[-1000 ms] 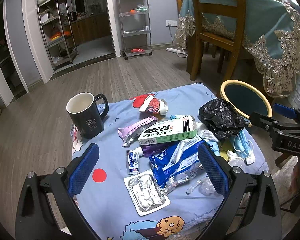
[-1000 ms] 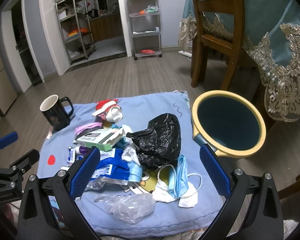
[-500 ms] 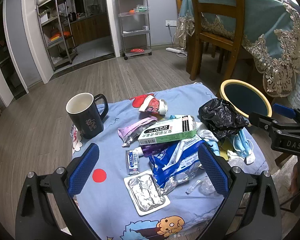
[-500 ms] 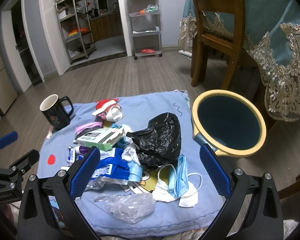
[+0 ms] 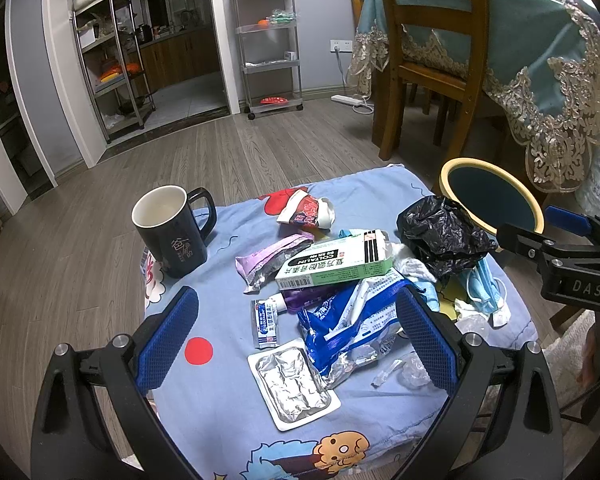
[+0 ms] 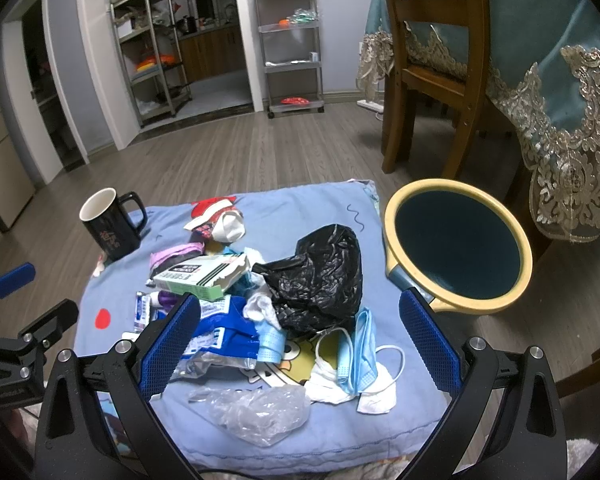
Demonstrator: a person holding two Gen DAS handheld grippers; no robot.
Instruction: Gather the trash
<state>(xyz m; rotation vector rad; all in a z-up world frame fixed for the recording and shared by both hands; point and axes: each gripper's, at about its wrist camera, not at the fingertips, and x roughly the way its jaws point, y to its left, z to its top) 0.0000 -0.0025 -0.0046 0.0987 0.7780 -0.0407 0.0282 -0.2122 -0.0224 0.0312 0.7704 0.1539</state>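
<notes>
Left gripper fingers wide apart, empty, frame bottom; right gripper likewise. Black bag centre, bin right.

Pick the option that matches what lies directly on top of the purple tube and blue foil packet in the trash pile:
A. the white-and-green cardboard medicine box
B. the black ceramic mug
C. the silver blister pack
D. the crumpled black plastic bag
A: the white-and-green cardboard medicine box rests across the purple tube and the edge of the blue foil packet, while the mug, blister pack and bag sit apart from it.
</notes>
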